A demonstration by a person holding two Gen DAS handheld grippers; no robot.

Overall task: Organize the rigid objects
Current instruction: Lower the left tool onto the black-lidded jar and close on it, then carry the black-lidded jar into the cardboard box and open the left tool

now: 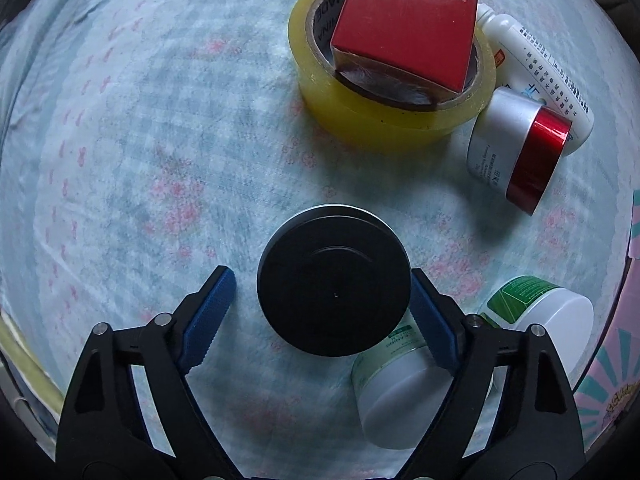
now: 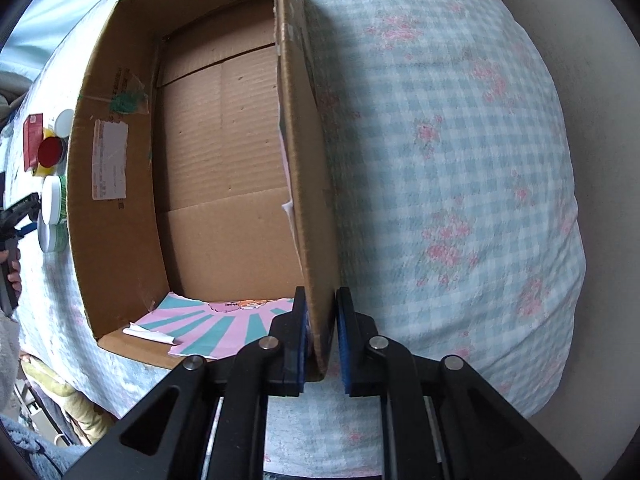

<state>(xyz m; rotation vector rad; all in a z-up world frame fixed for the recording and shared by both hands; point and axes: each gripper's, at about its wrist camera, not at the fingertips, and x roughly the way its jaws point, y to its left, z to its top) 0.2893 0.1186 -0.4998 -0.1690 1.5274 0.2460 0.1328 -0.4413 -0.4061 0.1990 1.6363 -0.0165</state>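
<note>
In the left wrist view a black round tin (image 1: 334, 280) stands on the checked cloth between my left gripper's (image 1: 322, 286) blue pads. The right pad touches its side; the left pad stands a little off it. Two white jars with green labels (image 1: 394, 380) (image 1: 540, 316) lie beside the right finger. A red box (image 1: 412, 16) rests on a yellow tape roll (image 1: 384, 108). A silver and red jar (image 1: 516, 148) and a white bottle (image 1: 540, 68) lie beyond. My right gripper (image 2: 322, 336) is shut on the right wall of an open cardboard box (image 2: 224, 168).
The cardboard box interior holds only a pink and teal paper (image 2: 216, 320) at its near end. The jars and red box show small at the left of the box (image 2: 52, 184). A checked pillow (image 2: 460, 200) lies right of the box.
</note>
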